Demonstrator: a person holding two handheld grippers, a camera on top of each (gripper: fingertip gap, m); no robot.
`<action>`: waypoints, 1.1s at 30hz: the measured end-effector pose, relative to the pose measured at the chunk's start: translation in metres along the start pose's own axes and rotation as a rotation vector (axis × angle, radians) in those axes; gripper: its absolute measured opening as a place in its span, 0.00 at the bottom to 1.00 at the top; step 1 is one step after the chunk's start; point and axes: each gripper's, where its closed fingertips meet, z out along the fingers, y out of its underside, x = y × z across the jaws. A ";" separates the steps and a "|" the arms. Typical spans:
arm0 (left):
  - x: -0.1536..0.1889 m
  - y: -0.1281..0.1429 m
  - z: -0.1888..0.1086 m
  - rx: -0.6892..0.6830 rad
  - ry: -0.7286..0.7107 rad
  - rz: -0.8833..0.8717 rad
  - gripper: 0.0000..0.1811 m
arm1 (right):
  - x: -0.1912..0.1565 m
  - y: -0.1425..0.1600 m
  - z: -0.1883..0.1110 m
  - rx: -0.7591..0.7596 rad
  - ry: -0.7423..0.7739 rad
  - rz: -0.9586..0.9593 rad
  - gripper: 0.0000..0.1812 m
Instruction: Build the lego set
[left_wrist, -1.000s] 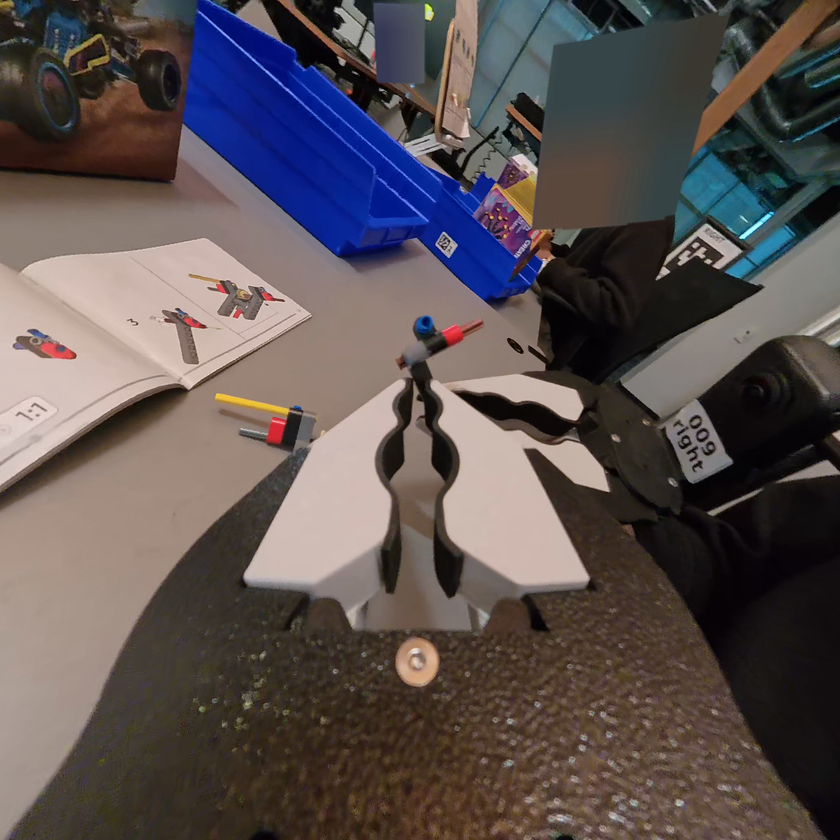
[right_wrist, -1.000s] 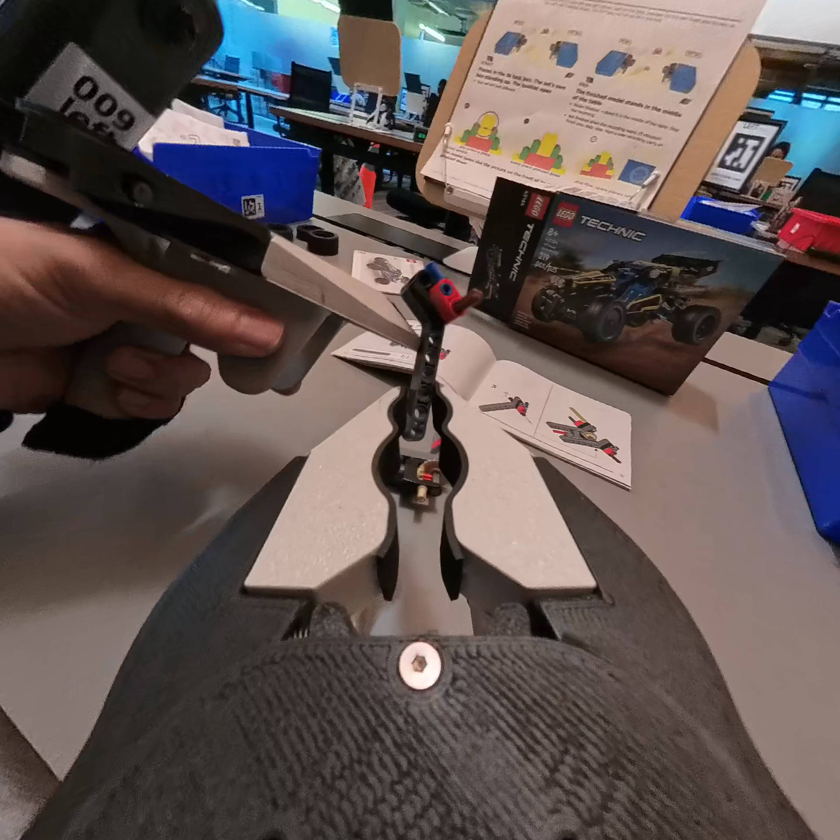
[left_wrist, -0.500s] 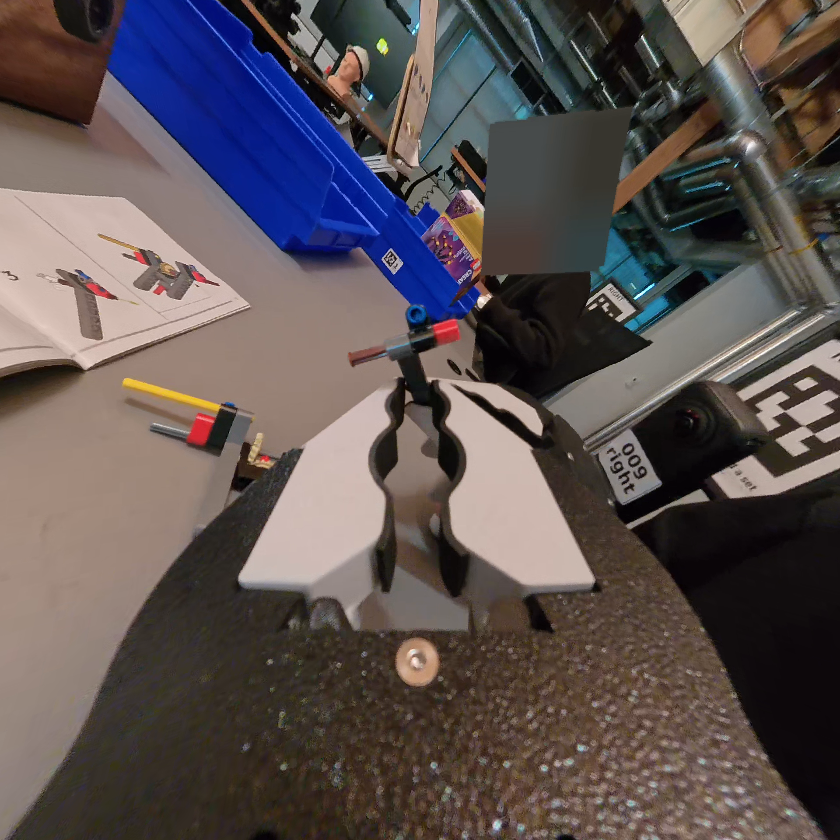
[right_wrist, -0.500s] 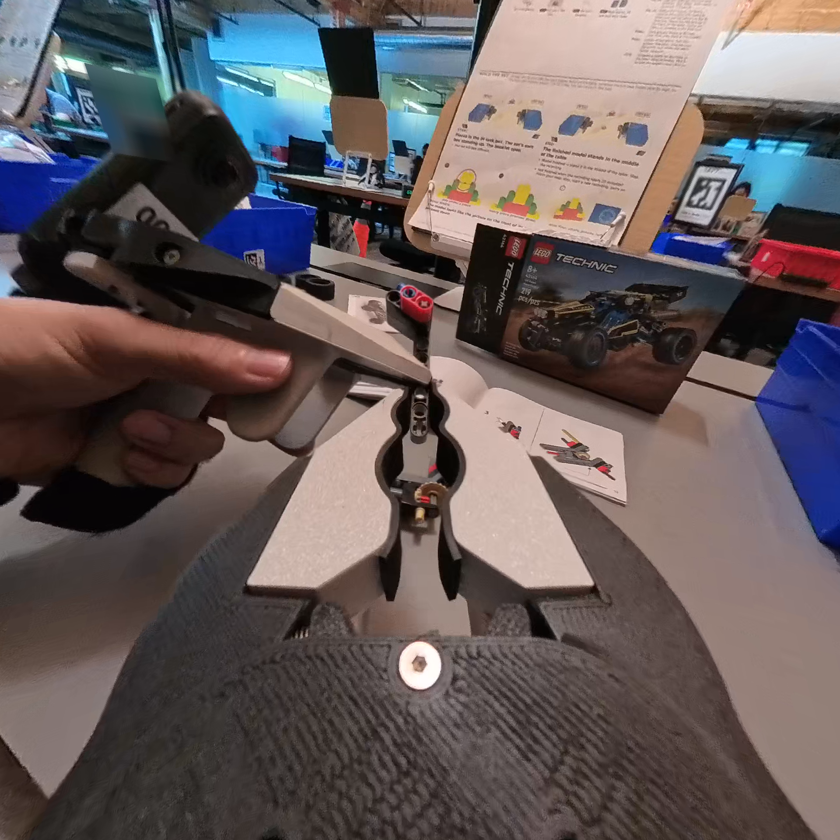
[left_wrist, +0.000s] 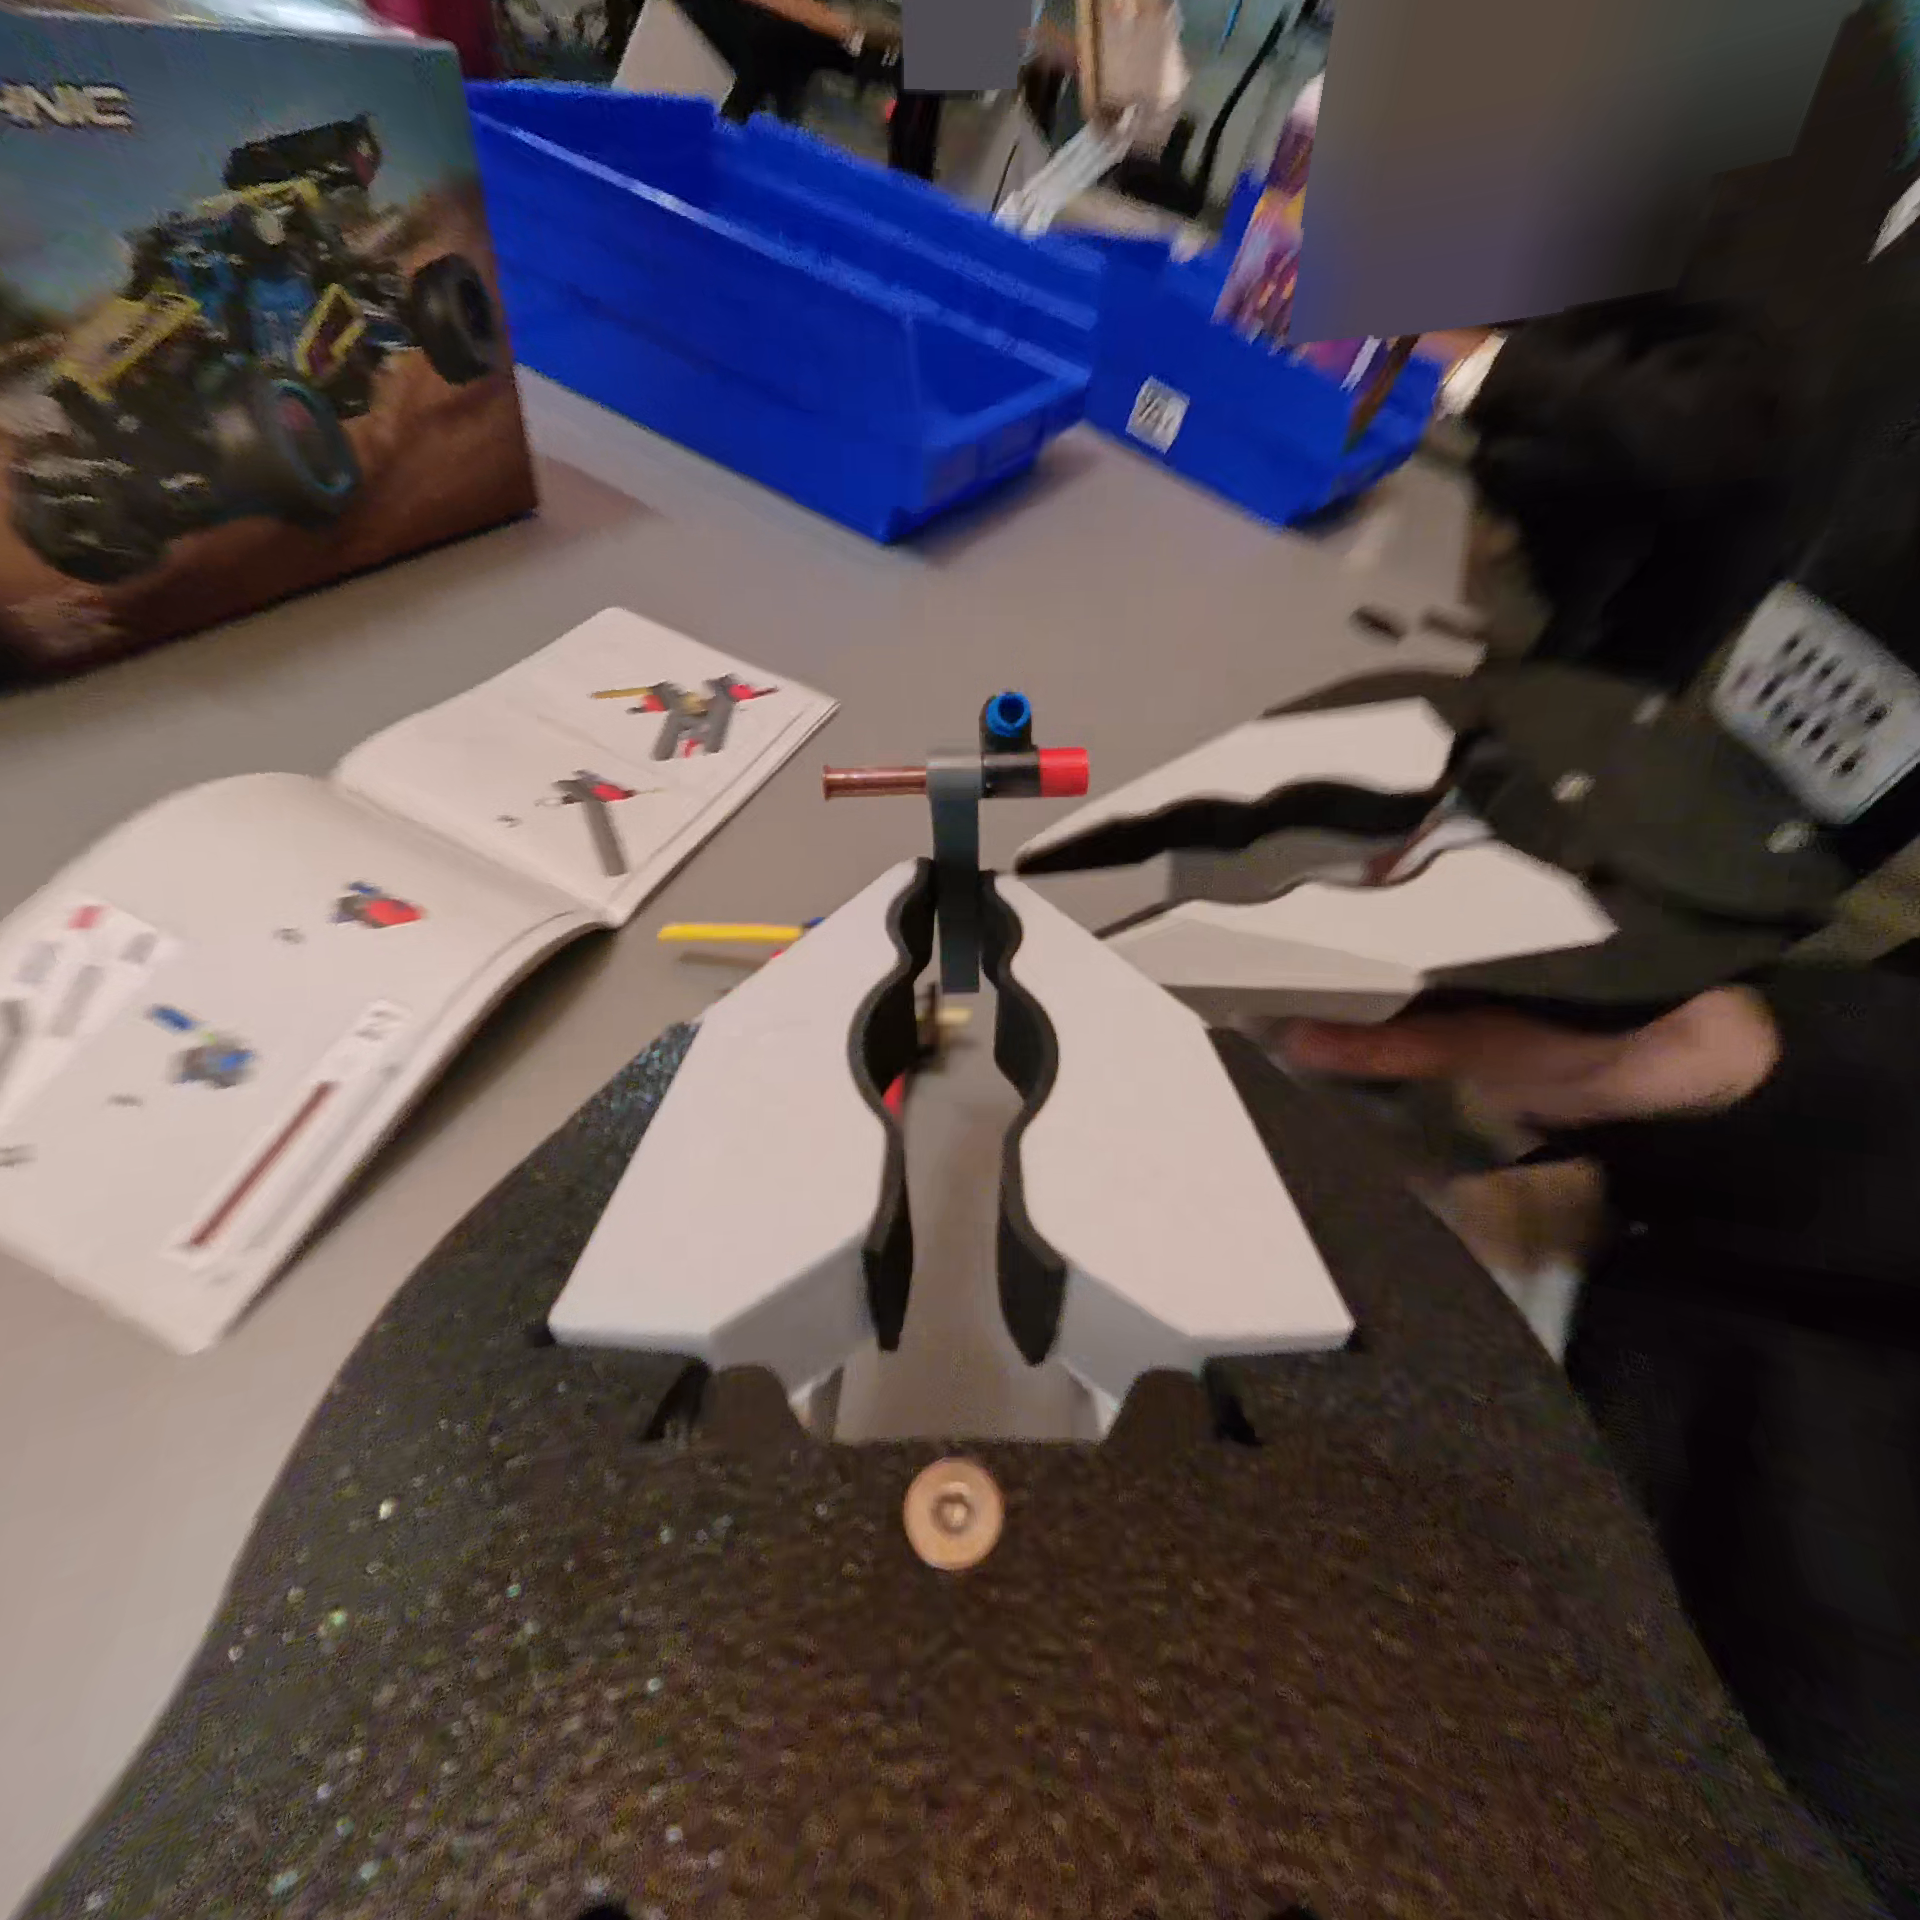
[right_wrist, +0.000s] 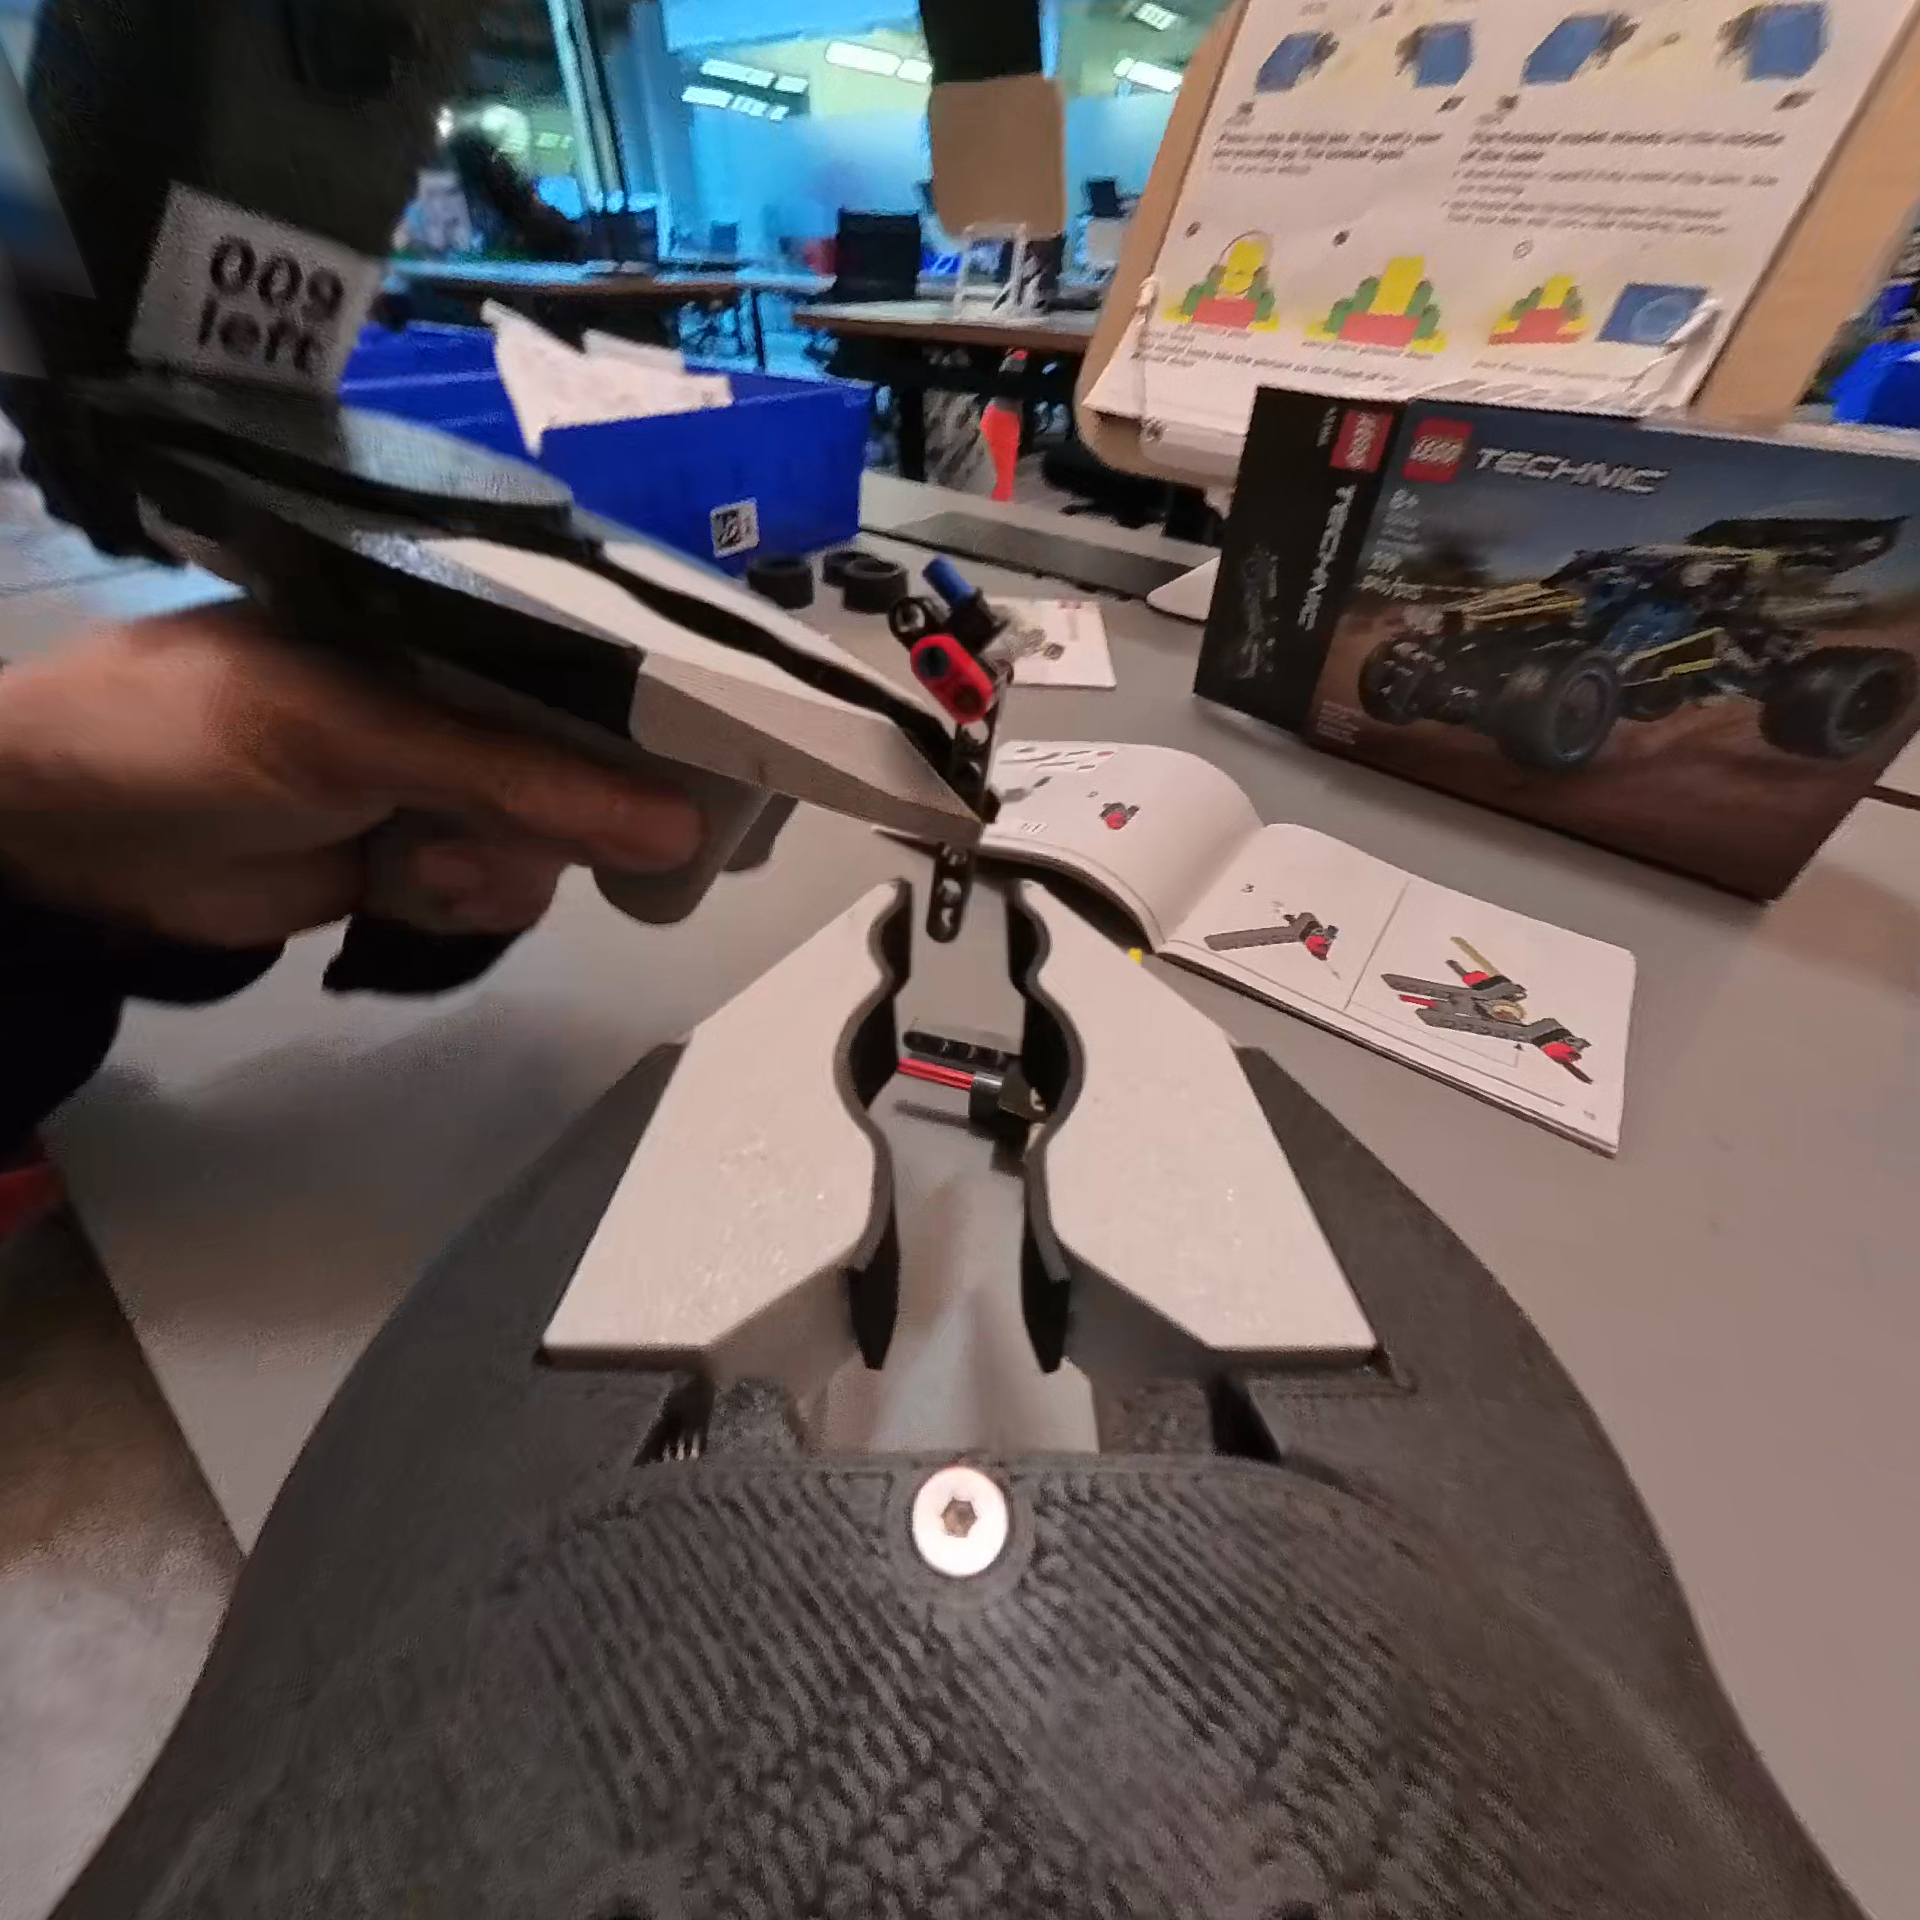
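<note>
Two small sub-assemblies are all that exists so far, so the build looks to be in its first steps. The left gripper (left_wrist: 956, 914) is clamped on a dark grey beam (left_wrist: 954, 883) that stands upright from its fingertips, carrying a red bush (left_wrist: 1060, 771), a blue pin (left_wrist: 1004, 713) and a brown axle (left_wrist: 873, 781) crosswise at the top. The right gripper (right_wrist: 951, 909) hovers just below with its jaws parted, holding nothing. A second small piece with a yellow axle (left_wrist: 727, 932) lies on the grey table (left_wrist: 1091, 623) near the open instruction booklet (left_wrist: 343, 935). The set's box (right_wrist: 1558, 623) stands behind it, and loose black tyres (right_wrist: 831, 577) wait farther back, so nearly the whole vehicle remains to be built.
</note>
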 end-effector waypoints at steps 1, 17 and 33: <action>-0.006 0.004 -0.003 -0.047 -0.038 0.054 0.03 | -0.002 0.000 0.000 -0.020 -0.039 -0.011 0.12; 0.010 0.092 -0.004 -0.642 0.023 0.305 0.03 | -0.018 0.036 -0.012 -0.315 -0.260 -0.050 0.10; 0.015 0.101 0.017 -0.586 0.062 0.366 0.03 | 0.007 0.074 -0.022 -0.486 -0.283 -0.053 0.03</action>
